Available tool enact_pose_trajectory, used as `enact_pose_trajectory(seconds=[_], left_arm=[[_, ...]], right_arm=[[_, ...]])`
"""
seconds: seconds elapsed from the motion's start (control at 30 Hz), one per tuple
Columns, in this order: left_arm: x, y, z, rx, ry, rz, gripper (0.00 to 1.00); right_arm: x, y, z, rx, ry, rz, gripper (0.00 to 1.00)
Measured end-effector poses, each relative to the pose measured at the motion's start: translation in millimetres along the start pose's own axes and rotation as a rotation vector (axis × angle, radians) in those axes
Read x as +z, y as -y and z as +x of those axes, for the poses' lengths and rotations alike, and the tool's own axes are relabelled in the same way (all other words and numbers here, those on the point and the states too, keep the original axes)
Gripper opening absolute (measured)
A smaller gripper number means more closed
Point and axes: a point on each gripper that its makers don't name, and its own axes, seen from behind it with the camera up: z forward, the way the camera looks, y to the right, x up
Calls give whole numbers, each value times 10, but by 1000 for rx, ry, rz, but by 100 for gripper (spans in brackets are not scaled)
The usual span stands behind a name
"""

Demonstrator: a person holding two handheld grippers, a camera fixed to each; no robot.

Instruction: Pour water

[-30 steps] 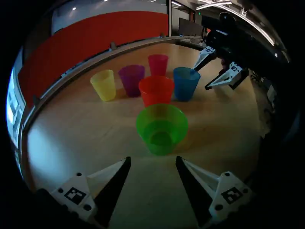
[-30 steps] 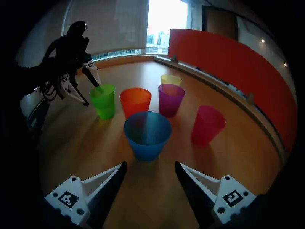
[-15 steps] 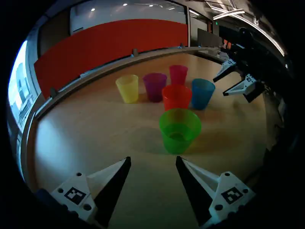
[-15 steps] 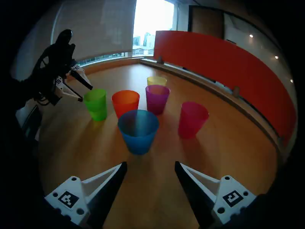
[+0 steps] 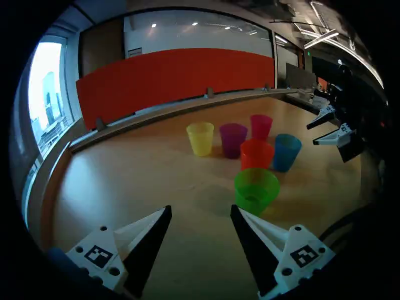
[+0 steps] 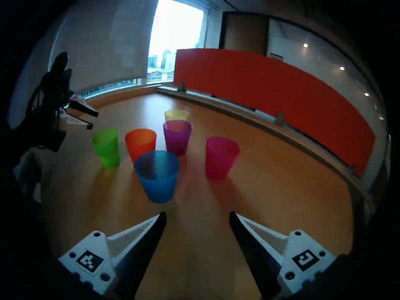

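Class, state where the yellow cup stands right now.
In the left gripper view the yellow cup stands at the cluster's left end, beside the purple cup, on the wooden table.

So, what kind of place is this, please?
Probably an office or meeting room: a long wooden table, a red partition panel standing along its far edge, and a tall window looking out on city buildings.
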Motion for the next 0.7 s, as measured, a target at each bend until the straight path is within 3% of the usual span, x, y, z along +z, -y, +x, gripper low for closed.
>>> enact_pose_trajectory(seconds=[0.17,0.4,0.7], left_arm=[[-67,71,77,-30,-53,39,87],[-204,305,296,-78,-149,138,87],[-299,441,449,-149,-241,210,87]], right_arm=[[-111,-145,58,21,-38,-67,97],[-264,-387,218,66,-110,-171,97],[-461,-604,451,113,-230,-294,97]])
